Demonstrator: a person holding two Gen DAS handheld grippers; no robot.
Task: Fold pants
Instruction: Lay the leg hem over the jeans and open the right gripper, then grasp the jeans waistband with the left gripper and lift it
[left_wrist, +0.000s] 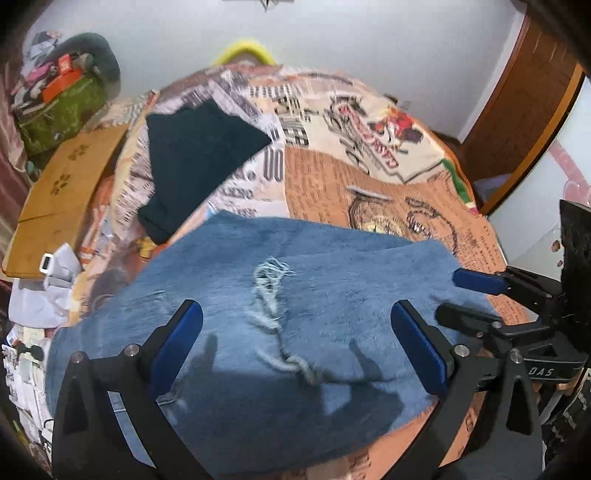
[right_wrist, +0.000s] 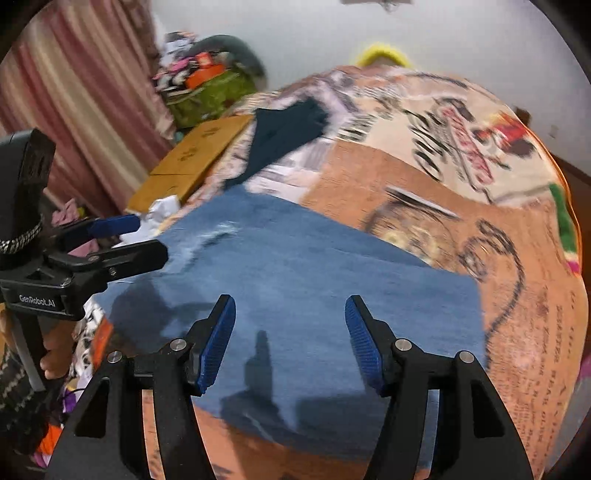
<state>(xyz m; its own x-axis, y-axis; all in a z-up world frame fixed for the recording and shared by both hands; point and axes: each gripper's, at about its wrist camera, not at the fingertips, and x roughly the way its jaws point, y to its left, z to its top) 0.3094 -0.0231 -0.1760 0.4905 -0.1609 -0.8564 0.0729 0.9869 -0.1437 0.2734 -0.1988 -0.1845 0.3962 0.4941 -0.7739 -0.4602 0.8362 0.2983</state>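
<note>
Both my claws — left (left_wrist: 295, 332) and right (right_wrist: 290, 339) — hang spread and empty over the jeans (left_wrist: 280, 295) lying folded on the bedspread (left_wrist: 388, 192) — next I'd pinch an edge for another fold

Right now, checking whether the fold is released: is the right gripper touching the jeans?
Cannot tell. In the right wrist view the right gripper stands open over the jeans, nothing pinched, but whether its fingertips rest on the denim isn't plain.
</note>
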